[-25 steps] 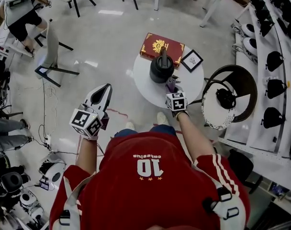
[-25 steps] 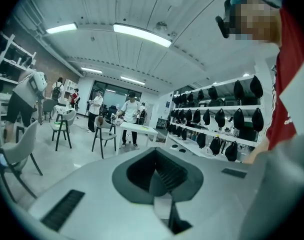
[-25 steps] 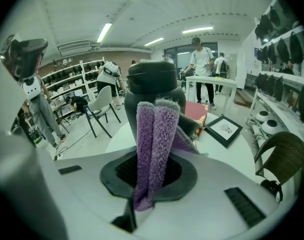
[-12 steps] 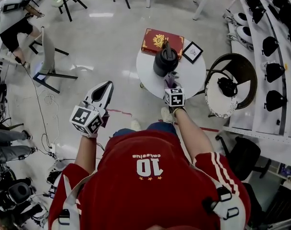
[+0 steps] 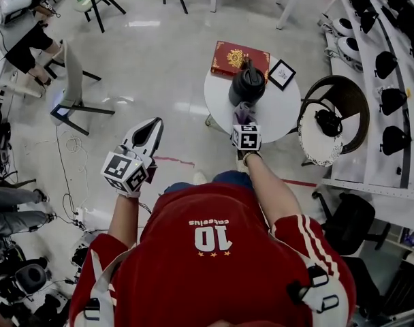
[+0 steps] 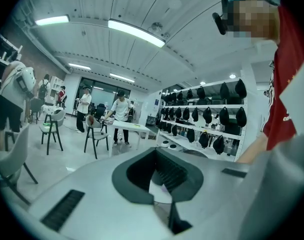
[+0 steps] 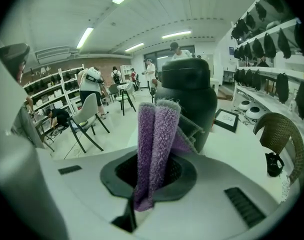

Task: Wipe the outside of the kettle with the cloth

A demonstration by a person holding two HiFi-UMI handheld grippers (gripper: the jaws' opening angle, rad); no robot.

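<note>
A black kettle (image 5: 246, 86) stands on a small round white table (image 5: 282, 118). My right gripper (image 5: 244, 122) is just in front of it, shut on a folded purple cloth (image 5: 244, 110) that sticks out toward the kettle's near side. In the right gripper view the cloth (image 7: 157, 129) rises from the gripper (image 7: 152, 169), and the kettle (image 7: 192, 94) fills the space close behind it; I cannot tell whether they touch. My left gripper (image 5: 150, 129) hangs over the floor left of the table, its jaws drawn together with nothing between them (image 6: 162, 184).
A red book (image 5: 240, 60) and a small framed picture (image 5: 282, 74) lie behind the kettle. A wicker chair (image 5: 329, 118) stands right of the table, with shelves of black headgear (image 5: 387, 67) beyond. A grey chair (image 5: 74, 80) stands to the left.
My right gripper with the cloth has come nearer to the kettle and now lines up with its near side. The left gripper has barely moved.
</note>
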